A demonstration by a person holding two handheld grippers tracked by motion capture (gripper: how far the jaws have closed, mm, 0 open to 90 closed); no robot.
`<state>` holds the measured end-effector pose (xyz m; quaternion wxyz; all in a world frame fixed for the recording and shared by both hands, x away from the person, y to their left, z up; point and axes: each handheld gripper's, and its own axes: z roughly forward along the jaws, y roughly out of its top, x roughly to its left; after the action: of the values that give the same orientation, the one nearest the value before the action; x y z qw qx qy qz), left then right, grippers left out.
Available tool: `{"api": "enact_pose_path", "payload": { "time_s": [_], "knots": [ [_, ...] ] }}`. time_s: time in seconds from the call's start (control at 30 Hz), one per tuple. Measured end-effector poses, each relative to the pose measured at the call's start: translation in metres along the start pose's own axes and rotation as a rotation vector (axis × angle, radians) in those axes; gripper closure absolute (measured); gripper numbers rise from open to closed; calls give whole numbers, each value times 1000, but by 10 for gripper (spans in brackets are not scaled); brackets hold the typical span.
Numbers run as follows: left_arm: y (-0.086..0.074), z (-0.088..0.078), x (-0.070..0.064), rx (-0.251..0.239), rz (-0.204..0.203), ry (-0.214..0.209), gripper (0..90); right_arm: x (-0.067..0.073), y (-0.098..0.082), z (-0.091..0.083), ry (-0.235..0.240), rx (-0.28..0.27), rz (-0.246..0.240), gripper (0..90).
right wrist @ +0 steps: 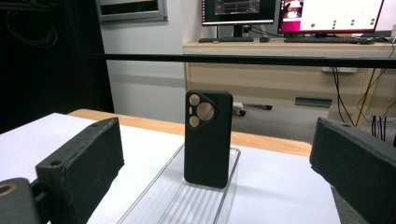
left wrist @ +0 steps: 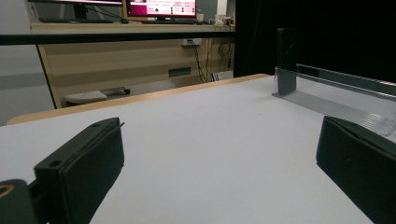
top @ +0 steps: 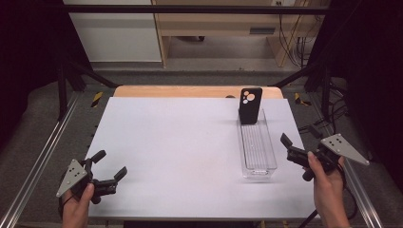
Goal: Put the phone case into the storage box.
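A black phone case (top: pixel 250 105) with round camera cut-outs stands upright at the far end of a long clear plastic tray (top: pixel 257 164) on the right half of the white table. My right gripper (top: pixel 288 147) hovers open just right of the tray's near half, held by a hand. In the right gripper view its jaws (right wrist: pixel 217 135) frame the case (right wrist: pixel 208 140) and tray (right wrist: pixel 152 189), both some way off. My left gripper (top: pixel 112 164) is open at the near left corner with nothing between its jaws (left wrist: pixel 219 140). From there the case (left wrist: pixel 286 51) and tray (left wrist: pixel 336 100) appear far right.
The white table sheet (top: pixel 180 142) ends at a wooden strip (top: pixel 190 91) at the back. Metal rails (top: pixel 43 156) run along both sides, and a black bar (top: pixel 190 8) crosses overhead. Desks with monitors (right wrist: pixel 243 11) stand beyond the table.
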<state>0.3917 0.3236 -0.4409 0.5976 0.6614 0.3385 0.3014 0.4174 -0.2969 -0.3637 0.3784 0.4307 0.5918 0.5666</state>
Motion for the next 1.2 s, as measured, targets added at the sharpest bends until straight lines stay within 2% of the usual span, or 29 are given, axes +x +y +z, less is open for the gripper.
{"api": "enact_pose_path", "payload": {
  "time_s": [0.17, 0.8, 1.2],
  "knots": [
    [0, 0, 0, 0, 1, 0, 9, -1, -6, -4, -3, 3, -11, 28],
    [0, 0, -1, 2, 4, -4, 9, -2, -34, -18, 7, 7, 1, 27],
    [0, 0, -1, 0, 5, -8, 9, 8, -52, -20, 46, 22, 9, 26]
  ]
}}
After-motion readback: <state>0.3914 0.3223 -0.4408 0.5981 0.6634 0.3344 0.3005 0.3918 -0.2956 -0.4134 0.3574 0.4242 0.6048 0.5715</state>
